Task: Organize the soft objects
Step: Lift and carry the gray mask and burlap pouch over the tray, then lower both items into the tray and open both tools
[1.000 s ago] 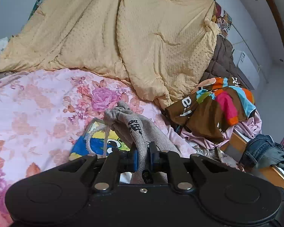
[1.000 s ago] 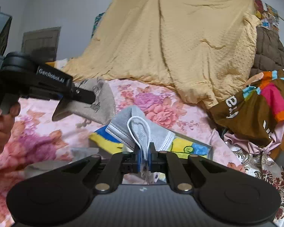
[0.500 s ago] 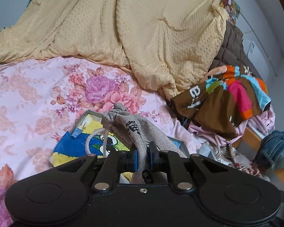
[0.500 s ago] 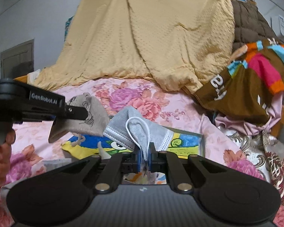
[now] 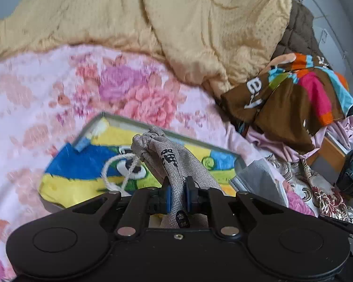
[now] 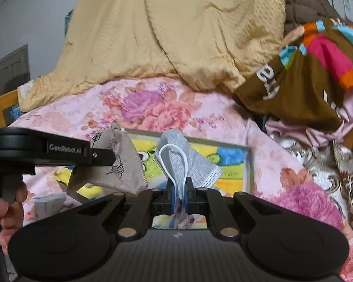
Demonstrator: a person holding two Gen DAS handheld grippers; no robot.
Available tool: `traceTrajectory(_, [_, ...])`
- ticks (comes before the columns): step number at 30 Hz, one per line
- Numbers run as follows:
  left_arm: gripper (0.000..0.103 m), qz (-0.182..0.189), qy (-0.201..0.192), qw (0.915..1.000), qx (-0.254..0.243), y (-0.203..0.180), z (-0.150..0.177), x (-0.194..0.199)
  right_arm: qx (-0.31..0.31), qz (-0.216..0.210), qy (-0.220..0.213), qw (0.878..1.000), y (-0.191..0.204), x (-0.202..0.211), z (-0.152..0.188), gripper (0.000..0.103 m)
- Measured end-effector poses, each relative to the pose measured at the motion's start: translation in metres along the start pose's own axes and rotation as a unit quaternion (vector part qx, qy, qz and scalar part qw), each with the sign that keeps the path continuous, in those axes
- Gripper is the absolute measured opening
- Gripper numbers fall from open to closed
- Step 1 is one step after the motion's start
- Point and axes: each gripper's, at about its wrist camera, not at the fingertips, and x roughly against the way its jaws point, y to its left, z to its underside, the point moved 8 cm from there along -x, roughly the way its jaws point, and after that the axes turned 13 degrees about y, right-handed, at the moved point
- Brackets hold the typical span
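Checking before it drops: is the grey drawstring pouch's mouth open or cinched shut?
Cinched shut: the pouch neck is bunched tight, its cord loop hanging out.

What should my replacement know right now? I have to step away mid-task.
Left gripper: shut on the grey drawstring pouch, held above the cartoon-print tray.
Right gripper: shut on the grey face mask, also over the tray.
Tray sits on the floral bedsheet.
Done: both items picked up.
Left: probably set both in the tray, then release.
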Motion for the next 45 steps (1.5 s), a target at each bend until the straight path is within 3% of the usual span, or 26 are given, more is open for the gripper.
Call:
traceTrajectory(5, [0.012, 0.007, 0.026, 0.9994, 0.021, 0.003, 0.004, -0.017, -0.016, 0.005, 0.015, 1.0, -0.011, -0.011, 0.003, 0.008])
traceTrajectory(13, [0.013, -0.024, 0.066, 0.9973, 0.021, 0.006, 0.014, -0.037, -0.029, 0.005, 0.04, 0.999, -0.019, -0.021, 0.009, 0.009])
traceTrajectory(36, [0.02, -0.077, 0.125, 0.9891, 0.007, -0.003, 0.016, -0.078, -0.056, 0.001, 0.075, 0.996, -0.032, -0.044, 0.022, 0.015])
traceTrajectory(45, [0.04, -0.077, 0.103, 0.9916, 0.014, -0.001, 0.015, -0.062, -0.059, -0.002, 0.072, 0.996, -0.035, -0.042, 0.022, 0.029])
